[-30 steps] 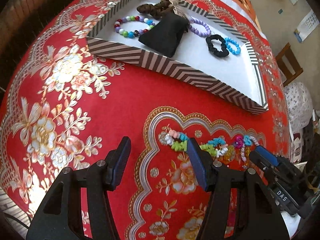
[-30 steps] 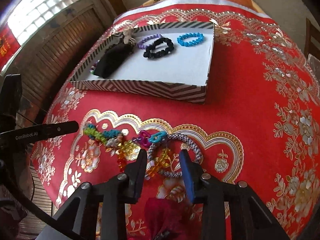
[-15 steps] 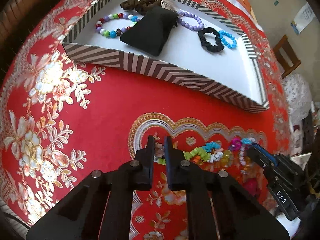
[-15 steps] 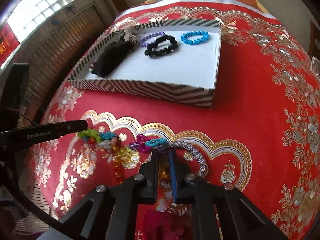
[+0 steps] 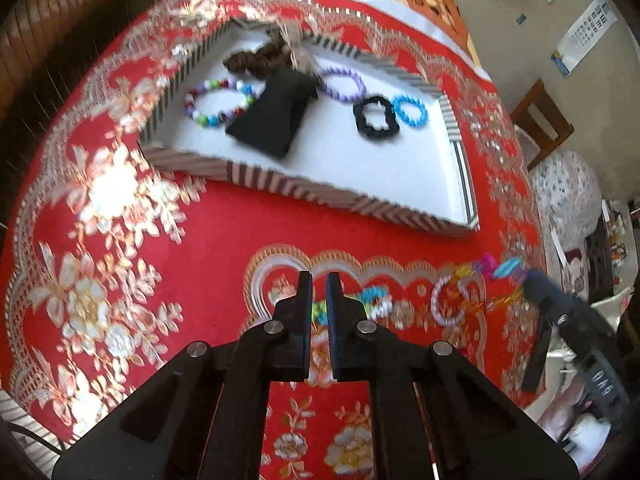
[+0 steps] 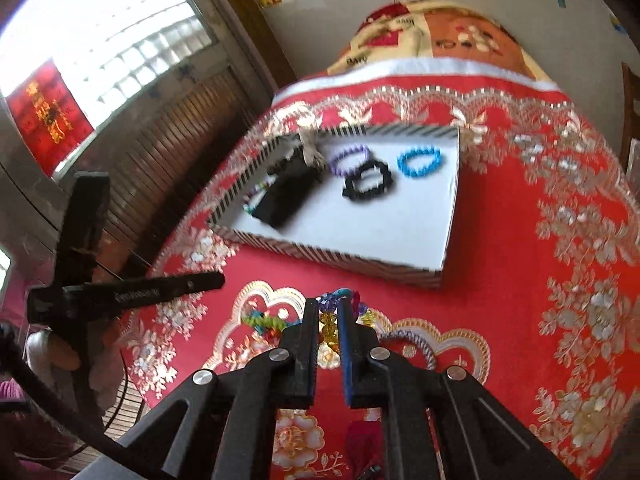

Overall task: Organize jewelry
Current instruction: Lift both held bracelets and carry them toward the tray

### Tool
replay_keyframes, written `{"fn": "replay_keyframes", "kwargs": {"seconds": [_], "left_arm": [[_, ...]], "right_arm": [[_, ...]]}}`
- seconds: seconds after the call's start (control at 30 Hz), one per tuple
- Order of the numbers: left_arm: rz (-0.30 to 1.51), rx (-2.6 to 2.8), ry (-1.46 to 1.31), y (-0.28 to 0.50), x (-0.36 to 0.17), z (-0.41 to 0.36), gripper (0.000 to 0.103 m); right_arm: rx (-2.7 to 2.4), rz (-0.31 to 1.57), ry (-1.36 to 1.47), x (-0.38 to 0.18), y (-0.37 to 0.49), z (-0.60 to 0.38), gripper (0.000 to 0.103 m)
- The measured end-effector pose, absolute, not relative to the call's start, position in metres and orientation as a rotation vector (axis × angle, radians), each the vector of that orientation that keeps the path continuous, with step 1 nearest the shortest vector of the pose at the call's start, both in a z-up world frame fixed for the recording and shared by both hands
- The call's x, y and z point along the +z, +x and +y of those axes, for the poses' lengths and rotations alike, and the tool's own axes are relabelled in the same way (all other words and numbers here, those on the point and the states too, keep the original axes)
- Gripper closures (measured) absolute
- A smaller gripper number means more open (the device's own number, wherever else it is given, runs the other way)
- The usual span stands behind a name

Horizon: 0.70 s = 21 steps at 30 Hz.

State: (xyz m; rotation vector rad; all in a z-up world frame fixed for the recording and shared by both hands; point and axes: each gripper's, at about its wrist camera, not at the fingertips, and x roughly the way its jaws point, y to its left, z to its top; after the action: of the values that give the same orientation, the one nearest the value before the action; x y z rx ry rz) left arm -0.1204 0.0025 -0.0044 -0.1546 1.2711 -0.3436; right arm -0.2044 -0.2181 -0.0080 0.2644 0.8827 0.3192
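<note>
While both of my grippers are clamped on the same colourful bead chain, the whole job comes down to how that chain lies against the striped tray.

Left gripper: jaws pinched nearly together, with the green end of the chain caught between them, as far as I can tell through the blur. Right gripper: same deal, jaws squeezed on the other end, where the pink and blue links and the amber dangly bits bunch up. So no spare gripper, both are busy with one item.

Relative to the tray, the chain sits on the near side, over the red floral cloth, and its long axis runs roughly parallel to the tray's near wall. It stretches from one gripper to the other, with a white-and-dark twisted ring hanging around the right end; can't tell if that ring is attached or just lying there.

Inside the tray there's already a black pouch, a multicolour bead bracelet, a purple one, a black scrunchie and a blue bracelet. The near right part of the tray floor is bare.

My guess for the next bit: carry both ends forward together, keeping the chain parallel to that wall, and clear the rim. The right gripper looks nearer the bare patch, so I'd lead with that one.
</note>
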Motion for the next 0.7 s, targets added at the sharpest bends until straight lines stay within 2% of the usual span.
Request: {"fn": "replay_keyframes", "kwargs": {"seconds": [0.03, 0.07, 0.13, 0.17, 0.3, 0.43, 0.47, 0.57, 0.7], "left_arm": [[1.285, -0.332, -0.177, -0.121, -0.009, 0.004, 0.092], [1.297, -0.323, -0.184, -0.122, -0.014, 0.004, 0.078], [1.334, -0.291, -0.233, -0.121, -0.028, 0.008, 0.057], [1.352, -0.275, -0.263, -0.12, -0.034, 0.009, 0.054], [1.417, -0.195, -0.282, -0.117, -0.058, 0.01, 0.054], [1.392, -0.191, -0.29, -0.111, -0.057, -0.001, 0.055], [1.389, -0.184, -0.283, -0.11, -0.057, -0.004, 0.06], [1.389, -0.199, -0.208, -0.112, -0.057, -0.016, 0.089], [1.398, -0.24, -0.235, -0.111, -0.058, -0.017, 0.093]], "right_arm": [[0.319, 0.874, 0.267, -0.004, -0.205, -0.219, 0.095], [0.316, 0.864, 0.269, 0.001, -0.206, -0.221, 0.095], [0.311, 0.852, 0.271, 0.005, -0.208, -0.224, 0.095], [0.306, 0.848, 0.273, 0.008, -0.209, -0.226, 0.095], [0.295, 0.847, 0.278, 0.01, -0.215, -0.231, 0.095], [0.288, 0.849, 0.287, 0.01, -0.218, -0.235, 0.095], [0.287, 0.85, 0.29, 0.01, -0.219, -0.235, 0.095], [0.285, 0.848, 0.291, 0.01, -0.219, -0.236, 0.095], [0.279, 0.838, 0.296, 0.013, -0.22, -0.239, 0.095]]}}
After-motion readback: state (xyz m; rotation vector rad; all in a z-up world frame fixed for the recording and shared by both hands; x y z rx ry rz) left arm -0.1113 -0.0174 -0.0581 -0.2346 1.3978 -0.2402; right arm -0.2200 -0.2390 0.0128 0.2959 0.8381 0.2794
